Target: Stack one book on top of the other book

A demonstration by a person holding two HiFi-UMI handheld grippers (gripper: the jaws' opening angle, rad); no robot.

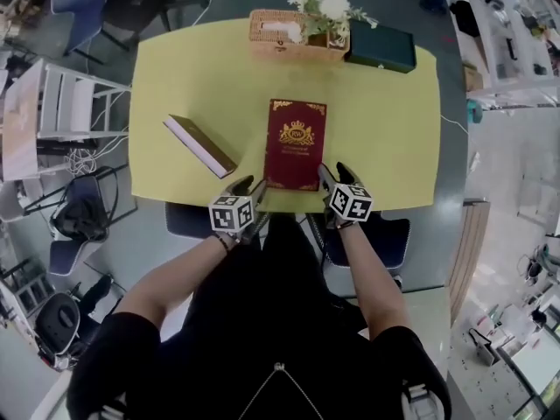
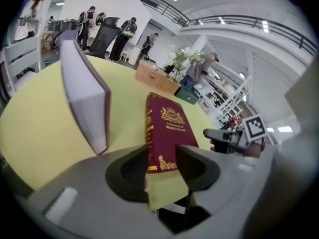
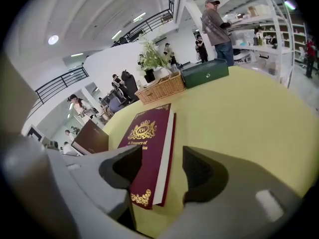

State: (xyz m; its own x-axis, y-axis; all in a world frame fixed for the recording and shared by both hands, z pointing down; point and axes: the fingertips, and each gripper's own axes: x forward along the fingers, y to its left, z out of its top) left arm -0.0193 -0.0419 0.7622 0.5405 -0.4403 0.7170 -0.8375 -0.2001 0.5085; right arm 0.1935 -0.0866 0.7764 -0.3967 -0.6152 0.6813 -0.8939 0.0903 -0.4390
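A dark red book (image 1: 296,143) with gold print lies flat in the middle of the yellow table (image 1: 385,121), its near end at the front edge. A brown book (image 1: 199,145) with pale page edges lies askew to its left. My left gripper (image 1: 248,187) hovers at the red book's near left corner, and that corner (image 2: 162,133) shows through the gap between its jaws with no pad pressing on it. My right gripper (image 1: 332,178) is open at the near right corner, the red book (image 3: 149,153) lying under its gap. The brown book (image 2: 84,98) also appears at the left.
At the table's far edge stand a wicker basket (image 1: 293,40), white flowers (image 1: 325,3) and a dark green box (image 1: 381,47). Chairs (image 1: 66,103) crowd the floor on the left. A blue seat (image 1: 385,234) sits below the front edge.
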